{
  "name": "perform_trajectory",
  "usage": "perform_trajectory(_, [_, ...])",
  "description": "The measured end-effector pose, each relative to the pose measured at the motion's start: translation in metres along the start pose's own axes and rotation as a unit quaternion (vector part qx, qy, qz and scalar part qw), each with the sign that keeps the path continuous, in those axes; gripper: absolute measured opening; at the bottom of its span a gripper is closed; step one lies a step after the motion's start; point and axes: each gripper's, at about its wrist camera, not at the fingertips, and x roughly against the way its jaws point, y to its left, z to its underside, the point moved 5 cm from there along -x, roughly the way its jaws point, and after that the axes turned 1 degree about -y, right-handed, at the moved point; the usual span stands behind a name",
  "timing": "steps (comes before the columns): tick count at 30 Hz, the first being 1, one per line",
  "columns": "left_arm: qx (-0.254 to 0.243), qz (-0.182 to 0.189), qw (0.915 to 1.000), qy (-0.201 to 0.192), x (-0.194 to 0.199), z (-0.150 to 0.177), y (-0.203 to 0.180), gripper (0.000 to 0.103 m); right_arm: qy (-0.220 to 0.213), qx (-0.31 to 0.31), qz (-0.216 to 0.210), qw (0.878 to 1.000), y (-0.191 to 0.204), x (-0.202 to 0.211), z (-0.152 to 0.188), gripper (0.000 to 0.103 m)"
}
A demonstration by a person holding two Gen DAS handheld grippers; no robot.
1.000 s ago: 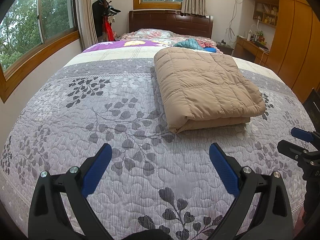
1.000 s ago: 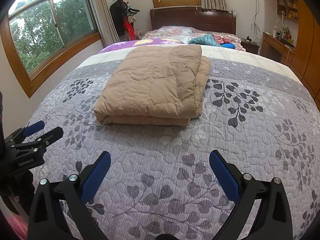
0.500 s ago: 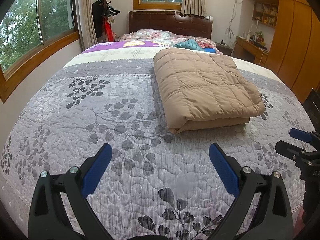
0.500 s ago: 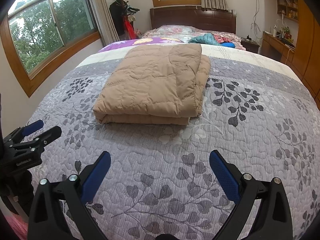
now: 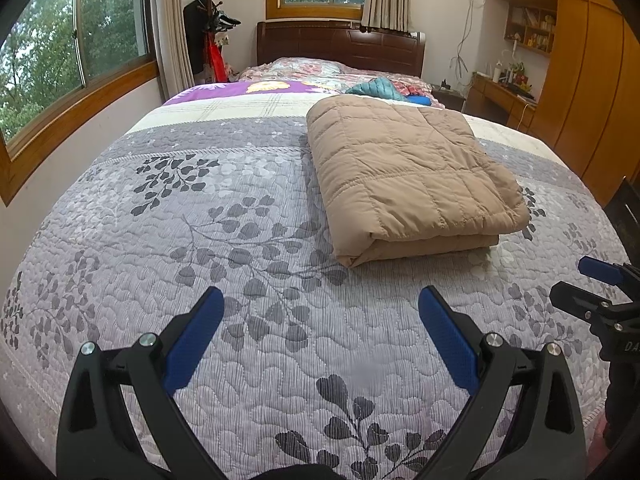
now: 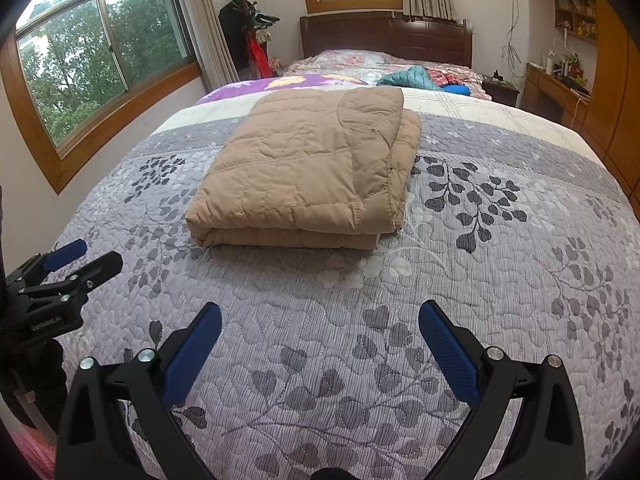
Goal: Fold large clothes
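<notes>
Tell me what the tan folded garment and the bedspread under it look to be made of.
Tan folded garment: likely smooth synthetic shell with soft filling, matte; puffy stitched squares suggest a down-type coat.
Bedspread: looks like quilted cotton or a blend, matte; wavy stitching and printed grey leaves show on it.

Matt quilted tan jacket (image 5: 404,172)

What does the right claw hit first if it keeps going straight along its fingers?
Probably the grey leaf-print bedspread, since the right claw, open and empty, seems angled slightly down at bare quilt. If it skims level instead, the folded tan quilted garment comes next, slightly left of centre. Depth is unclear.
</notes>
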Motion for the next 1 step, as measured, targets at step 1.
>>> perform_trajectory(1, [0.000,0.000,1.0000,0.000,-0.0001,0.0001,0.0000,0.097,0.000,0.000,-0.001,1.000,-0.0003,0.0000,-0.0001,0.099])
